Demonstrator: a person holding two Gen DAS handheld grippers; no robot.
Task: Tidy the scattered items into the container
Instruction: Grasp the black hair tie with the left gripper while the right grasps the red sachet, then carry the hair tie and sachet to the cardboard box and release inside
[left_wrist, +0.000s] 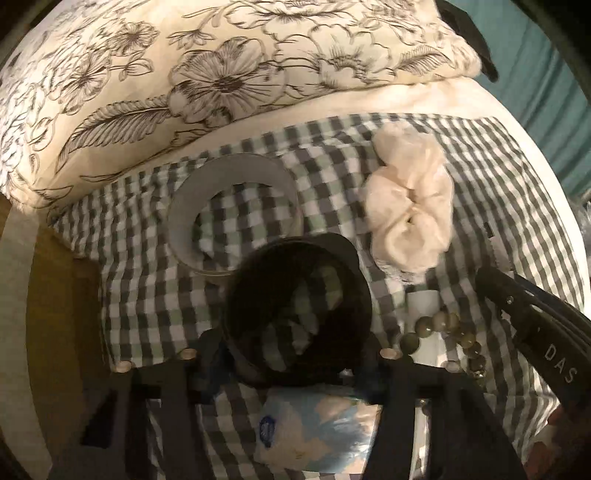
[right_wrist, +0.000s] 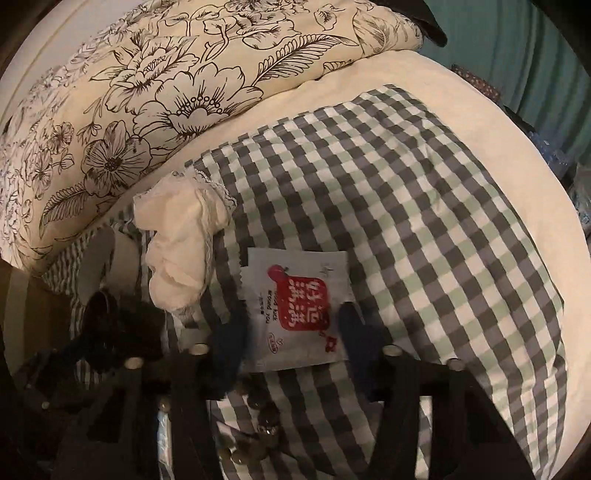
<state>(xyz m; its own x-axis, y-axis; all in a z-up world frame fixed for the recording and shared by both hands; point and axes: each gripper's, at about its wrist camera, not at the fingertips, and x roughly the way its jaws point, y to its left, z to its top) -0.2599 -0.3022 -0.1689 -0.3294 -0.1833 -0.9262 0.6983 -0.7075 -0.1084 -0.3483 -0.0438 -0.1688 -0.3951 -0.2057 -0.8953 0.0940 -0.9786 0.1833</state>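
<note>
The right gripper (right_wrist: 291, 332), jaws wide, is best lowered squarely astride the white sachet (right_wrist: 295, 306) mid-way across the checked cloth (right_wrist: 424, 221), while a dark ring (left_wrist: 295, 314) is carried between the left gripper (left_wrist: 291, 356) fingers.

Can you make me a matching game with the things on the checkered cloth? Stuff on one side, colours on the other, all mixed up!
Things:
1. scrunchie
2. beads
3. sachet
4. dark ring

Colours:
A. olive green
B. white with a red label
C. cream
D. black

Pairs: 1-C, 2-A, 3-B, 4-D
</note>
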